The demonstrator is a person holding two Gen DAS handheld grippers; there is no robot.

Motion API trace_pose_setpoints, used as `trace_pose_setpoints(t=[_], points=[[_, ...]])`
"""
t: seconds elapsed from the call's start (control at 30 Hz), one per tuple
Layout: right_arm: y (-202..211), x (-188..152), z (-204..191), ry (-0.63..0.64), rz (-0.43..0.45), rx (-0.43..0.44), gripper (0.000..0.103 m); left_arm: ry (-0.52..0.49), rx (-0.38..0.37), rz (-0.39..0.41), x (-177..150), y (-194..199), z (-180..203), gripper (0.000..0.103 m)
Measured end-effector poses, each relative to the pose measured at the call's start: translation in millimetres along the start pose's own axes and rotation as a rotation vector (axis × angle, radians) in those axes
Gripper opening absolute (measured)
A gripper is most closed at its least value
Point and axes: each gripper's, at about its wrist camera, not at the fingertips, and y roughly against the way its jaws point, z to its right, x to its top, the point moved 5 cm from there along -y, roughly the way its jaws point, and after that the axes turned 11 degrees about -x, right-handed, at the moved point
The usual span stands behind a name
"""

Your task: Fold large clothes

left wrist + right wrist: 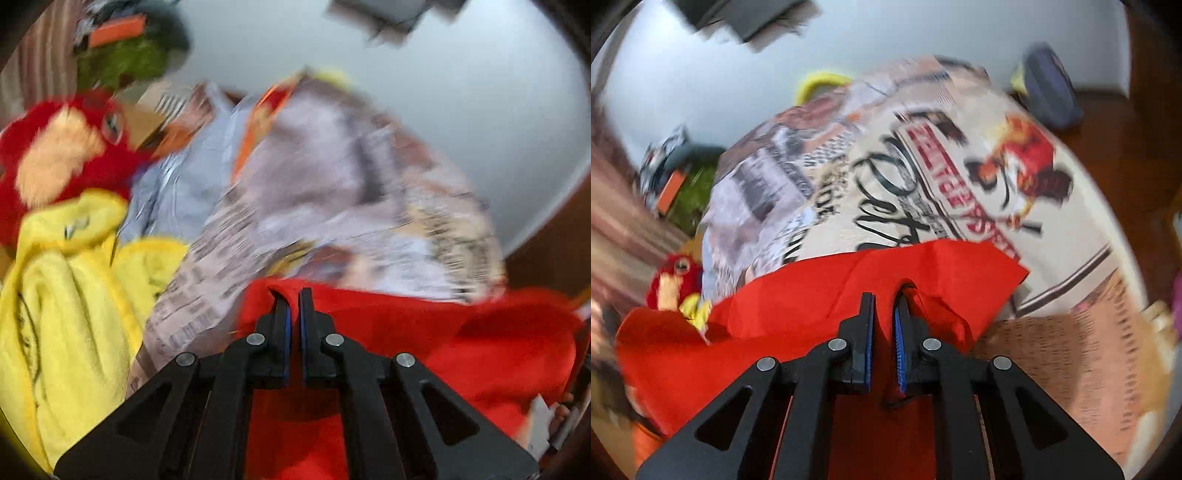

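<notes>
One red garment [798, 295], one newspaper-print cover [923, 177], one yellow fleece [74, 295], one red plush toy [55, 147] (views blurred).

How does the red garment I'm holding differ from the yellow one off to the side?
The red garment is thin, smooth cloth; the yellow garment looks thick and fleecy. The red one is plain; the yellow one carries dark line markings. The red one is pinched by the left gripper and the right gripper; the yellow one lies bunched and ungripped. Both rest over the newspaper-print cover.

Home bedroom, printed bedspread [960, 192], plush toys [62, 147]
</notes>
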Motion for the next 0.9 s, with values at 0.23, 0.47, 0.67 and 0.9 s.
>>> trace_pose_setpoints(t=[0.23,0.47,0.67,0.9], points=[[-15,1,9,-0.051,-0.05,0.056,0.017,0.06,0.0,-0.101,-16,-42,-23,0.004],[47,19,29,-0.028,0.106,-0.107,0.026,-0.089,-0.002,-0.092,0,-8,19,0.009],[68,-5,10,0.134,0.095,-0.12,0.029,-0.227,-0.003,0.023,2,43,63,0.038],[47,-60,-61,0.549,0.13,-0.238,0.048,-0.412,0.056,-0.118,-56,34,81,0.041]])
